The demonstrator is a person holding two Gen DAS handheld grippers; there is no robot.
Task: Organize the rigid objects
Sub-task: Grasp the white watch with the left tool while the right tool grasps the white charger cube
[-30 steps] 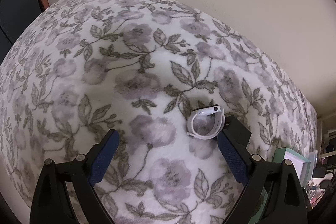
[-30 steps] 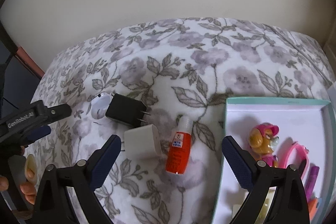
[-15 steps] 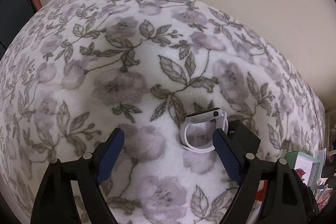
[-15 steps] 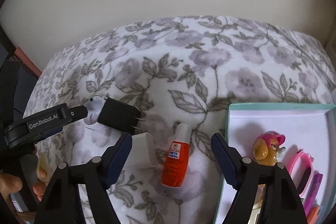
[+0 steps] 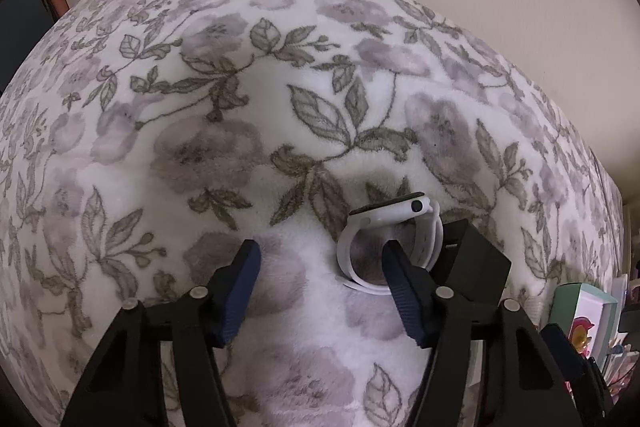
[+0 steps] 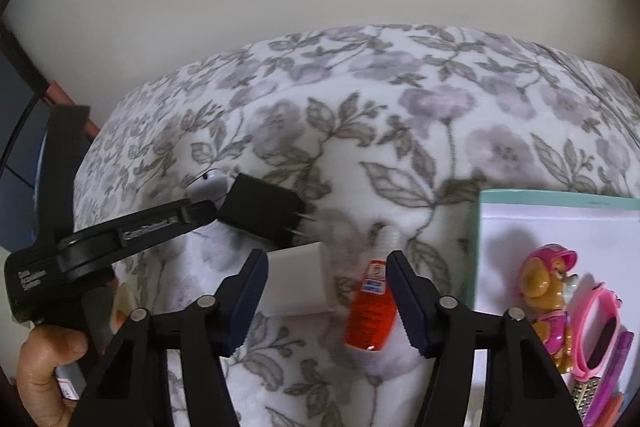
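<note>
Lying over the whole bed, the floral blanket (image 5: 200, 147) is carrying all the loose things, and it is soft, so things are sinking a little into it. At the right side the box (image 6: 560, 203) with a teal rim is sitting on the blanket; a pink toy dog (image 6: 548, 287) and a pink band (image 6: 596, 331) are already lying inside.

The left tongs (image 5: 320, 279) are standing released, low over the blanket, with nothing between the fingers. The white watch (image 5: 390, 243) is resting on its side just in front of the right finger, which is covering part of its strap, and the black charger (image 5: 476, 263) is lying just beside the watch, maybe touching it.

The right tongs (image 6: 324, 291) are also released and empty. Between and just beyond their fingers the white adapter (image 6: 300, 283) and the orange bottle (image 6: 370, 311) are lying side by side.

I judge the step in hand is taking the watch with the left tongs. To do it well, the tongs should be shifting a little to the right until the strap loop is centred between the fingers, then closing across the strap. The loop is round and may roll away or push against the charger, so closing slowly is better. Pressing down too much into the blanket may catch the fabric.
</note>
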